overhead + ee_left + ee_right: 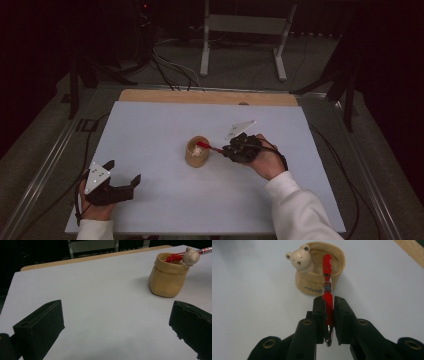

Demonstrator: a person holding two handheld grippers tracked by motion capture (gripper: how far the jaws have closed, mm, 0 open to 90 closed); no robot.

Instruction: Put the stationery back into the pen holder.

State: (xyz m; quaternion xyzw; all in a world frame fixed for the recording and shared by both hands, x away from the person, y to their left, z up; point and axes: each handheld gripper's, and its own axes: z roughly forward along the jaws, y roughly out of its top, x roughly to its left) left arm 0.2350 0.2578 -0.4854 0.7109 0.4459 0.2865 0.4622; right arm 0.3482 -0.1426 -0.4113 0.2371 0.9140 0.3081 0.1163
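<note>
A tan pen holder (197,152) shaped like a soft pouch stands near the middle of the white table top (150,135), and everything else is best placed from it. A small cream bear figure (300,259) sits on the holder's rim, on the side that faces the right gripper's camera, just beside the spot where a red pen (328,287) crosses the rim. The right gripper (226,150), held in a hand with a white sleeve, lies just to the right of the holder in the high view, its jaws clamped together on the pen's barrel; in the right gripper view the pads press on the red barrel from both sides, with the silvery end of the pen behind them and the far end of the pen reaching over the rim into the holder's mouth. Whether that far end touches the inside of the holder is hard to tell, since the rim hides it. The left gripper (122,177) rests well apart from the holder, toward the near left corner of the table in the high view, its jaws spread wide with nothing but bare table between them. From the left gripper view the holder stands beyond the jaws and to the right, with the pen slanting out of its top past the bear.
</note>
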